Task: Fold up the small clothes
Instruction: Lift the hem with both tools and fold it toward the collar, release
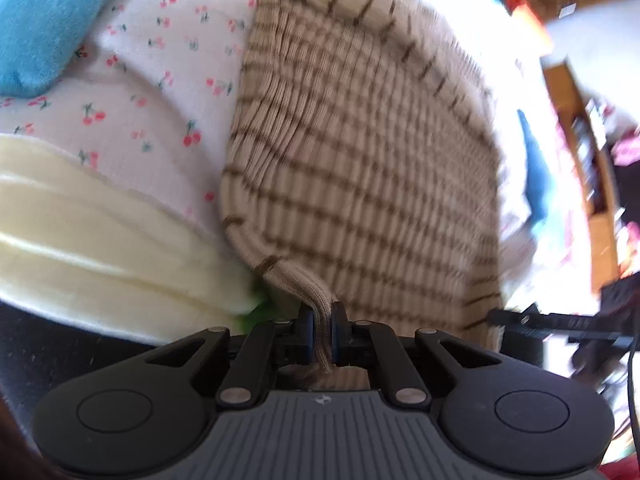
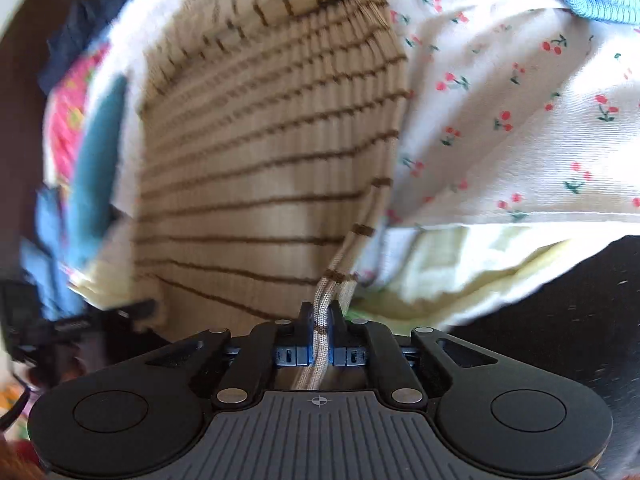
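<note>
Off to my right stands a wooden shelf unit [image 1: 576, 128], its contents too blurred for me to name, and above it an orange-red patch [image 1: 525, 10] I cannot identify. A black metal bracket [image 1: 560, 323] juts in low beside it, with a thin dark cable [image 1: 632, 380] hanging just past it. Under everything lies a dark speckled surface [image 2: 560, 320].

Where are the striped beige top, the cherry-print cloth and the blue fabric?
striped beige top [image 1: 360, 168], left wrist view, middle of its ribbed body.
cherry-print cloth [image 2: 520, 120], right wrist view, flat printed area.
blue fabric [image 1: 44, 20], left wrist view, fuzzy middle.
</note>
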The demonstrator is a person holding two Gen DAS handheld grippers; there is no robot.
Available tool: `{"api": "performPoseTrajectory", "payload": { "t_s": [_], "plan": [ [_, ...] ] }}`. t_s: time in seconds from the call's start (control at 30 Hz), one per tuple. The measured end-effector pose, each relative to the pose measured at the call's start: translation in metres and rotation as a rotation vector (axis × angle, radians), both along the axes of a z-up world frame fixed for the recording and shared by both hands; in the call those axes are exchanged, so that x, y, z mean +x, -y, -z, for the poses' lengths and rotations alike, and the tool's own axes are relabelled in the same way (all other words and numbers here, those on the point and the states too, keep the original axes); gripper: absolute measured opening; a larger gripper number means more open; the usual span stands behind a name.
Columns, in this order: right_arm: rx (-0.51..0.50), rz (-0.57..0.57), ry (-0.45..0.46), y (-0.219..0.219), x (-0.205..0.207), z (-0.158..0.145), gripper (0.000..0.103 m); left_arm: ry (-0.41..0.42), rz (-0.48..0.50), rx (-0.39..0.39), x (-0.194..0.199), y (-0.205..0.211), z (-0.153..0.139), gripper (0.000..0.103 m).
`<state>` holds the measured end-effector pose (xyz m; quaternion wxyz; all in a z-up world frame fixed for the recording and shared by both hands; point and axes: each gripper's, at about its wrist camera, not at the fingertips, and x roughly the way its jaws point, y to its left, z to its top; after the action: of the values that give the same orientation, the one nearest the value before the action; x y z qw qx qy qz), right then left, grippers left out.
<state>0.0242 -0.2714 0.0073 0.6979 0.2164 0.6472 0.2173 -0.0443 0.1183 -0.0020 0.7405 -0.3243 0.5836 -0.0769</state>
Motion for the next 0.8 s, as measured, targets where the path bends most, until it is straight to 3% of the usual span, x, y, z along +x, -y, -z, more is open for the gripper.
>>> {"api": "performPoseTrajectory", "payload": {
  "t_s": [0.2,0.43,0.53,0.63,0.8],
  "plan": [
    [0.230,0.172,0.169,-0.003,0.025,-0.024,0.007,0.201,-0.109,-0.098,0.038,-0.010,-0.025,0.013],
    [0.379,0.428,0.403,-0.002,0.099,-0.048,0.007,0.461,-0.182,-0.092,0.117,-0.019,-0.055,0.013],
    [0.352,0.533,0.465,-0.002,0.130,-0.048,0.007,0.526,-0.247,-0.073,0.146,-0.028,-0.058,0.013],
    [0.310,0.617,0.506,-0.005,0.155,-0.039,0.007,0.574,-0.315,-0.004,0.175,-0.036,-0.054,0.013],
    [0.182,0.687,0.510,-0.007,0.189,-0.013,0.007,0.549,-0.386,0.097,0.214,-0.048,-0.027,0.013]
  ]
}}
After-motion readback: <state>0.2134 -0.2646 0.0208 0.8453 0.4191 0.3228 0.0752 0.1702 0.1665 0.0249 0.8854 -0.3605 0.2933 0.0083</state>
